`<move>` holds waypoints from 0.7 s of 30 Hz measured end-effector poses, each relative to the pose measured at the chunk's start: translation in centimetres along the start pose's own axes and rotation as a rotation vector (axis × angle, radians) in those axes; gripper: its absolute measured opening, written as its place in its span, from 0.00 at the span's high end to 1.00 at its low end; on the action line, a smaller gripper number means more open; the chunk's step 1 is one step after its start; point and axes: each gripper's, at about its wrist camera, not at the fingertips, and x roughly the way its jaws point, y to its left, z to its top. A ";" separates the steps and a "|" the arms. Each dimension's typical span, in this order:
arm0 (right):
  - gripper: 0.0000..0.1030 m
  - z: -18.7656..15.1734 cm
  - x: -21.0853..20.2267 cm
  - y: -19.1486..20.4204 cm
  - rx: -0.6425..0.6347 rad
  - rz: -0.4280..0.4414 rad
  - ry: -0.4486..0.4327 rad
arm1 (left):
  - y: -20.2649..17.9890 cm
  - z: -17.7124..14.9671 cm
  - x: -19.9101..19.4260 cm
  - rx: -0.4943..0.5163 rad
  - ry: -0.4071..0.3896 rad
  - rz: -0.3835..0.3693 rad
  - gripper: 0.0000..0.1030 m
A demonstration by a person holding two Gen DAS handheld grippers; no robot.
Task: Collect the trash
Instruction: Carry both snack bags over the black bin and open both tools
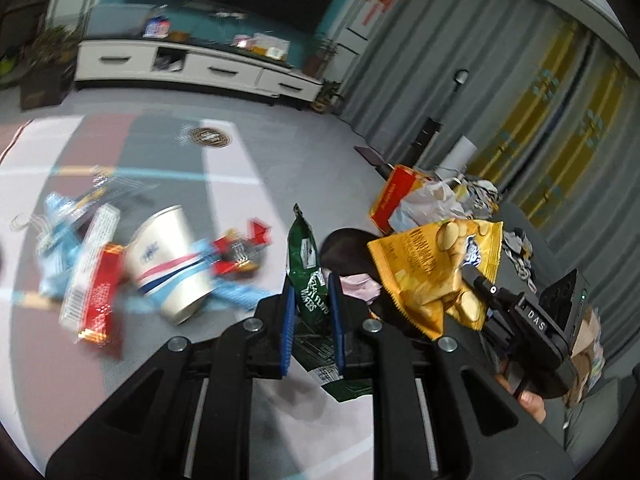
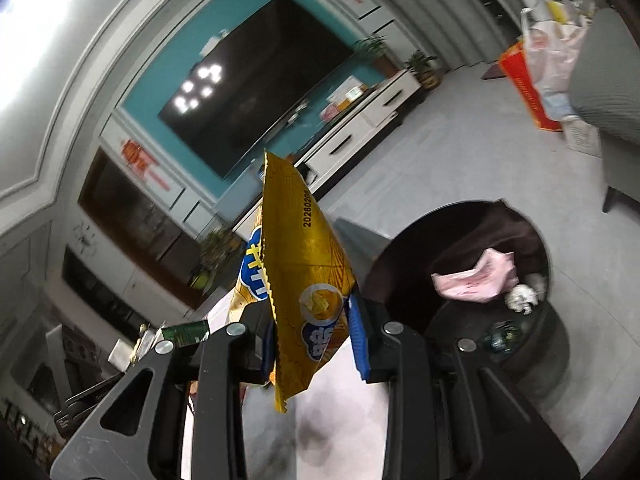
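Observation:
My left gripper (image 1: 313,300) is shut on a green wafer wrapper (image 1: 306,256) that stands up between its blue pads above the floor. My right gripper (image 2: 314,332) is shut on a yellow chip bag (image 2: 304,264); that bag also shows in the left wrist view (image 1: 436,264), held by the right gripper (image 1: 472,276). A round dark trash bin (image 2: 540,344) sits on the floor just right of the right gripper, with a pink wrapper (image 2: 476,280) and white crumpled paper (image 2: 520,298) inside. In the left wrist view the bin (image 1: 344,248) lies behind the green wrapper.
Loose trash lies on the floor mat to the left: a white paper cup (image 1: 168,260), a red-and-white box (image 1: 94,276), blue wrappers (image 1: 60,236) and a red wrapper (image 1: 240,252). An orange box (image 1: 390,196) and plastic bags (image 1: 432,204) sit by a grey sofa (image 2: 604,76). A white TV cabinet (image 1: 192,68) stands at the back.

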 end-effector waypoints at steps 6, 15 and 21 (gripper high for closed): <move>0.70 0.9 -0.5 -2.4 0.019 -0.137 -0.049 | -5.0 1.5 5.1 0.074 -0.005 -0.018 0.83; 0.70 1.3 0.8 -4.8 0.011 -0.331 -0.055 | -9.0 1.4 12.6 0.198 0.038 0.051 0.82; 0.61 1.4 2.5 -5.9 0.018 -0.394 -0.001 | -9.3 0.4 15.5 0.240 0.089 0.074 0.72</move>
